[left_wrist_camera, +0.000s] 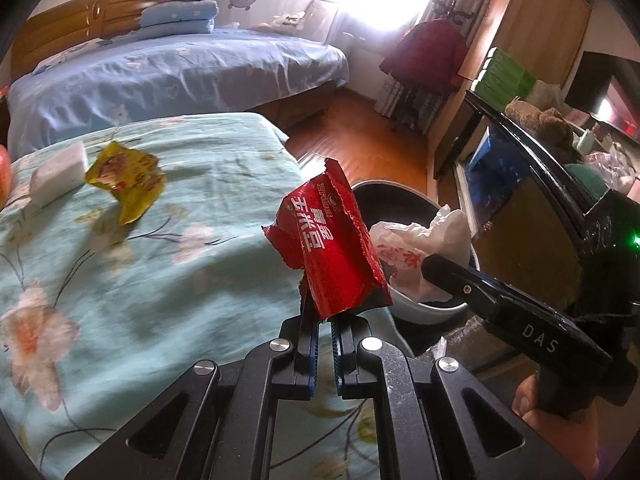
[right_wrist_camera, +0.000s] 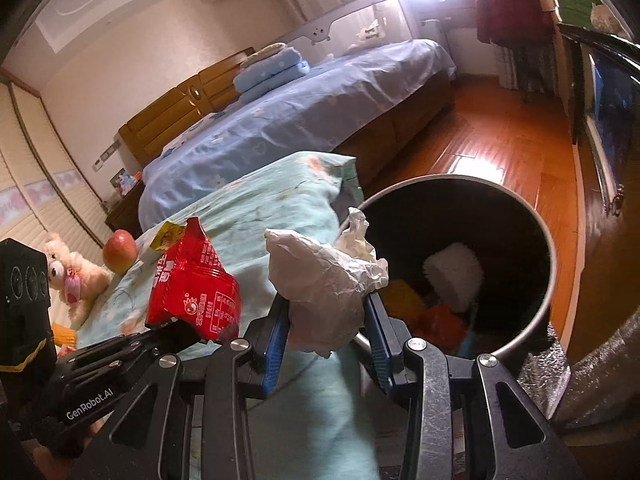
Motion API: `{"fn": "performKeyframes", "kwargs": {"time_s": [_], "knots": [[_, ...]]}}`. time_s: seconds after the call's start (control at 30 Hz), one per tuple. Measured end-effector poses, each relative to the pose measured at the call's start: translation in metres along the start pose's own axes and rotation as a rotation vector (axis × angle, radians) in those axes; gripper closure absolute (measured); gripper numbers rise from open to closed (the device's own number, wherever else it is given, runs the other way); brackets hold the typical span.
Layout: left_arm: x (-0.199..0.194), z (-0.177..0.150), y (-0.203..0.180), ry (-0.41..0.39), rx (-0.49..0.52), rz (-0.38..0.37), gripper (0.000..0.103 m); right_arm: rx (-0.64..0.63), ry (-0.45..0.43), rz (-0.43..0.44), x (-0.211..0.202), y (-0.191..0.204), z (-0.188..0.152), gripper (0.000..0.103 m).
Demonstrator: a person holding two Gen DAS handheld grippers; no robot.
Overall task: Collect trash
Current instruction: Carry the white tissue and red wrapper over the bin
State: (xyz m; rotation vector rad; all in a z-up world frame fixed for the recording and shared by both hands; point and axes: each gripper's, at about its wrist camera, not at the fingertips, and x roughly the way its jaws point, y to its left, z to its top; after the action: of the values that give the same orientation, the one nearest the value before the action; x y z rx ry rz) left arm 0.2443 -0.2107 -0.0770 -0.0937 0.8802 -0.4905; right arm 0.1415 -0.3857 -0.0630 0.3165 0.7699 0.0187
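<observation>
Fingers (left_wrist_camera: 308, 312) pinch red wrapper (left_wrist_camera: 328, 240) beside bin (left_wrist_camera: 424, 312).

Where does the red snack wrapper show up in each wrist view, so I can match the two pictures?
Left wrist: the red snack wrapper stands at centre, pinched in the left gripper, whose jaws are shut on it.
Right wrist: it sits at lower left, held out on the left gripper's tip.
Shared landmark: the trash bin, right of the wrapper in both views.
</observation>
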Motion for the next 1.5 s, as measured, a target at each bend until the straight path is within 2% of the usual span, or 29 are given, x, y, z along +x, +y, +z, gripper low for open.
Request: {"fn": "performKeyframes", "kwargs": {"time_s": [0.53,1.5], "knots": [[0.034,0.016,-0.024,0.024,0.04,-0.011,0.098,0.048,-0.009,-0.045,-0.007,-0.036,0.005,0.064],[0.095,0.049,-0.048,0.091,0.091,-0.01,0.098,0.082,0.013,-0.113,0.01,-0.073,0.027,0.063]]}}
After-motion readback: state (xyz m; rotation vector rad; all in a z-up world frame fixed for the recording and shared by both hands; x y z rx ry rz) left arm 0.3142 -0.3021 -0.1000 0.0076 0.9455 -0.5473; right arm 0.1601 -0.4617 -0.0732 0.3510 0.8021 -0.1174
